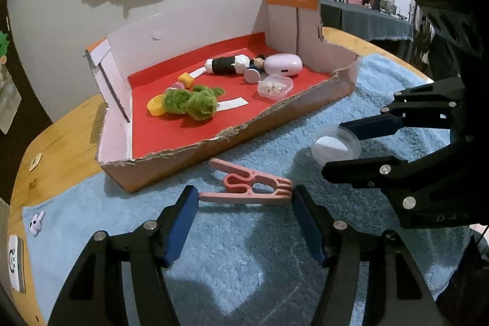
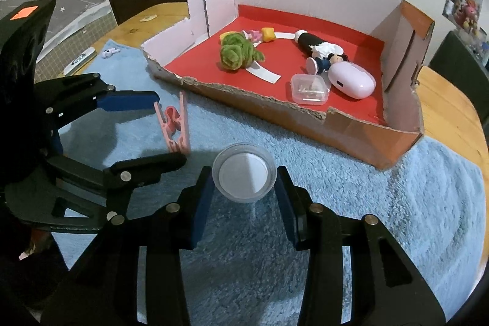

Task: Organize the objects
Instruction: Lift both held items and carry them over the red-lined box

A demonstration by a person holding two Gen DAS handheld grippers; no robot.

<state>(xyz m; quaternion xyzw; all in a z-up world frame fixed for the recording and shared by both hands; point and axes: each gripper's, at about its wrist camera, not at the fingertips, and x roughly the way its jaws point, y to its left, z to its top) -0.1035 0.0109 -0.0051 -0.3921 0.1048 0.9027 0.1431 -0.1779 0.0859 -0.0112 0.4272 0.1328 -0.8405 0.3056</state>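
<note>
Blue towel (image 2: 351, 203) lay under both tools, where the right gripper (image 2: 244, 182) had clamped its pads on the round clear jar (image 2: 244, 174), while the left gripper (image 1: 241, 197) stood apart around the pink clothespin (image 1: 247, 184), short of the cardboard box (image 1: 189, 156) beyond them.

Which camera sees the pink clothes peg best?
The left wrist view: the pink clothes peg lies whole on the blue towel, between the left tool's blue fingers. The right wrist view shows it smaller, off to the side, its tip hidden behind that tool.
</note>
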